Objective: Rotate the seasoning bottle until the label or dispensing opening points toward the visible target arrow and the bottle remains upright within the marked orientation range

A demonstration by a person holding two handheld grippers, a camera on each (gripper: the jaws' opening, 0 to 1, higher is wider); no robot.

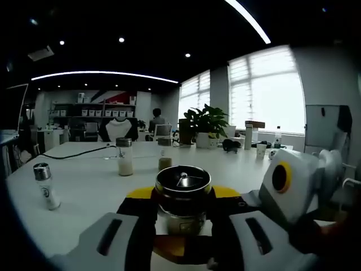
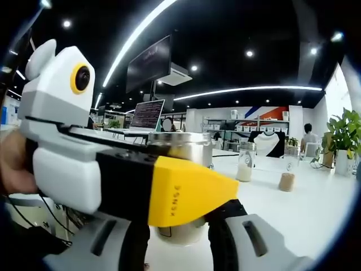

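A steel seasoning bottle [image 1: 182,197] with a black grinder top stands upright on the white table [image 1: 84,180]. My left gripper [image 1: 181,217] is shut on it, its black and yellow fingers hugging both sides. In the right gripper view the same bottle [image 2: 183,148] rises between my right gripper's [image 2: 180,231] black fingers, which press on its lower body. The left gripper's yellow-tipped finger [image 2: 189,195] crosses in front of the bottle there. The right gripper's white body [image 1: 293,186] comes in from the right in the left gripper view. No arrow mark shows.
A small labelled shaker [image 1: 44,185] stands at the left. Two glass jars, one with white contents [image 1: 124,158] and one with brown [image 1: 164,158], stand behind. A potted plant [image 1: 206,121], cups [image 1: 260,150] and a cable [image 1: 73,153] lie farther back. A hand [image 2: 11,164] holds the left gripper.
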